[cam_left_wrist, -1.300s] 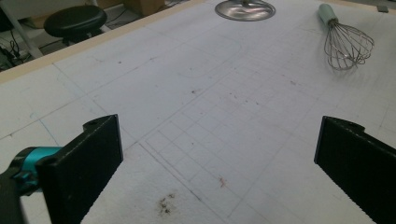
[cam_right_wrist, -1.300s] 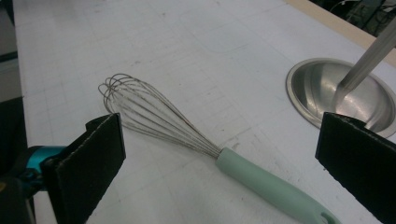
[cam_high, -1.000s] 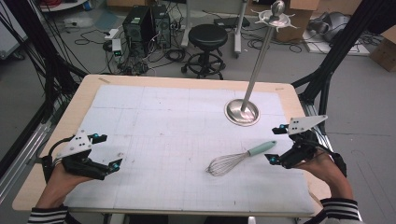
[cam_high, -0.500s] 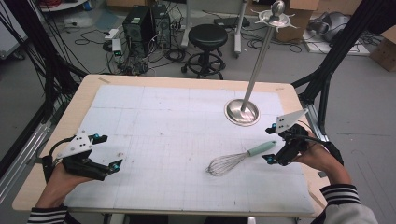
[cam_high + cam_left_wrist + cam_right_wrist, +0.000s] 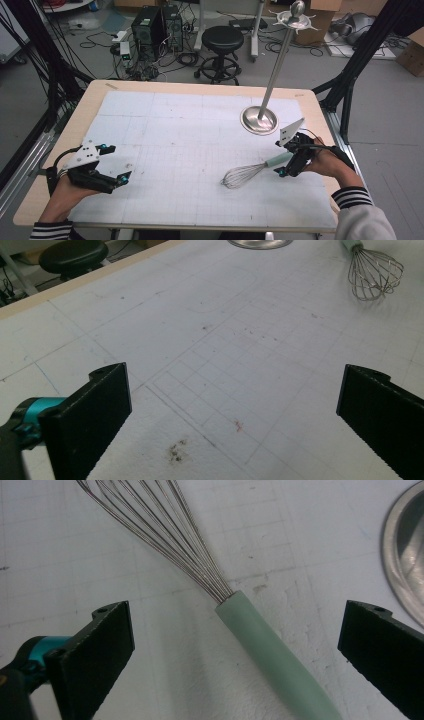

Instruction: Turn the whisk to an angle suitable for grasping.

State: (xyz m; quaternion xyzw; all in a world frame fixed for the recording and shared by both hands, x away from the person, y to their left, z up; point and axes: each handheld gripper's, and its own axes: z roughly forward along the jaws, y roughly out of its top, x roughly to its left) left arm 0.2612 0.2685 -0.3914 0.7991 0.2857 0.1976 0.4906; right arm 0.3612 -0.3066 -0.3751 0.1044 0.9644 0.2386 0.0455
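A wire whisk [image 5: 245, 172] with a pale green handle [image 5: 270, 652] lies flat on the white gridded mat [image 5: 190, 150], right of centre. My right gripper [image 5: 286, 160] hovers over the handle end, open, with a jaw on each side of the handle and not touching it. In the right gripper view the handle runs between the wide-apart jaws, wires [image 5: 165, 530] fanning away. My left gripper [image 5: 116, 167] is open at the table's front left, nothing between its jaws. From the left gripper view the whisk [image 5: 372, 270] sits far off at top right.
A tall metal stand [image 5: 277, 60] rises from a round steel base [image 5: 259, 120] just behind the whisk; its base edge [image 5: 400, 565] is close to my right jaw. The wooden table edge [image 5: 320, 120] lies to the right. A stool [image 5: 220, 42] and cables are on the floor beyond.
My right gripper has moved left and down over the whisk's green handle, which now lies between its jaws. The left gripper and the whisk have stayed put.
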